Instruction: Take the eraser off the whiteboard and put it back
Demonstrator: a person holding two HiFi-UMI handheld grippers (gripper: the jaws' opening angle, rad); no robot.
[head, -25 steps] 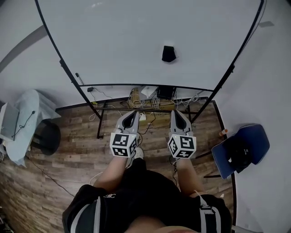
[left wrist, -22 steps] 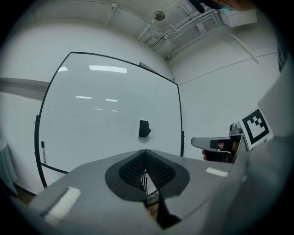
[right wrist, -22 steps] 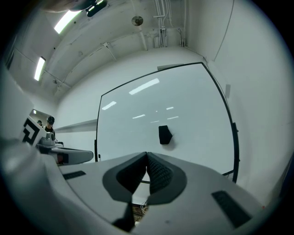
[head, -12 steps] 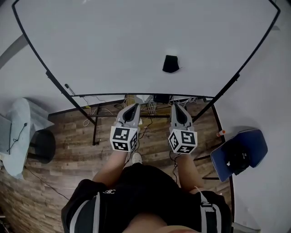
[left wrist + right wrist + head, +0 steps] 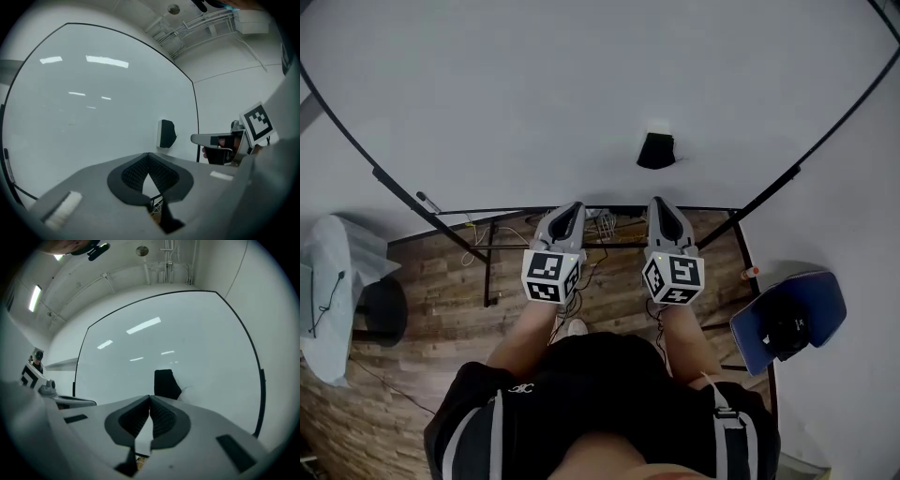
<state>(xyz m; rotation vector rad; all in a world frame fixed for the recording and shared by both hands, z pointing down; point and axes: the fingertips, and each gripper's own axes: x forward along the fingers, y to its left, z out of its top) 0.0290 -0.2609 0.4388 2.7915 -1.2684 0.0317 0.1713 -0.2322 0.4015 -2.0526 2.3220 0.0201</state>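
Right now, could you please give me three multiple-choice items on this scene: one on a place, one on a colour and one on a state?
1. Where is the eraser?
A. stuck on the whiteboard
B. in a box
C. on a desk

2. What colour is the eraser?
A. white
B. black
C. red

3. How do the jaws of the right hand-held gripper stand?
A. wide apart
B. closed on the eraser
C. together, nothing between

Answers: 1 A, the head view shows it on the board's face; 2 B, it looks black against the white board; 3 C, the right gripper view shows them meeting, empty.
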